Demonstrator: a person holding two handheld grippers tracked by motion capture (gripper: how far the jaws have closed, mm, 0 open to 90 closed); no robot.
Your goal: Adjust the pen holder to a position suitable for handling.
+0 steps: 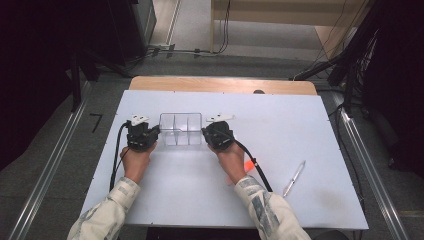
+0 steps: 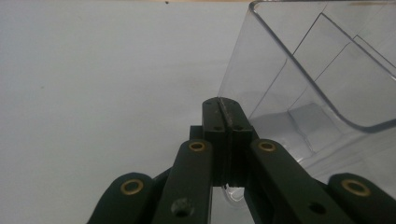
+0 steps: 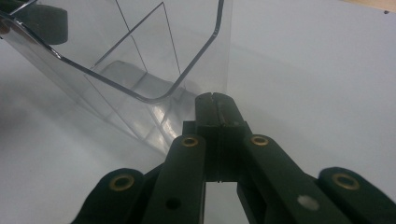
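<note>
In the high view, the left gripper (image 1: 156,131) and right gripper (image 1: 204,131) are flanking a clear bin (image 1: 180,129) with inner dividers, each sitting at one end of it near the middle of the white table (image 1: 300,125). The work looks like shifting the bin with both tools; doing it well means pushing evenly from both ends and keeping it flat, since the light plastic could tip or skid. A pen (image 1: 293,178) is lying well apart to the right, and an orange bit (image 1: 248,165) is showing by the right wrist; neither is blocking the way.

In the left gripper view, the jaws are pressed together with nothing between them, their tips just beside the bin's (image 2: 299,79) end wall.

In the right gripper view, the jaws are likewise pressed together, bare, close against the bin's (image 3: 140,60) corner.
</note>
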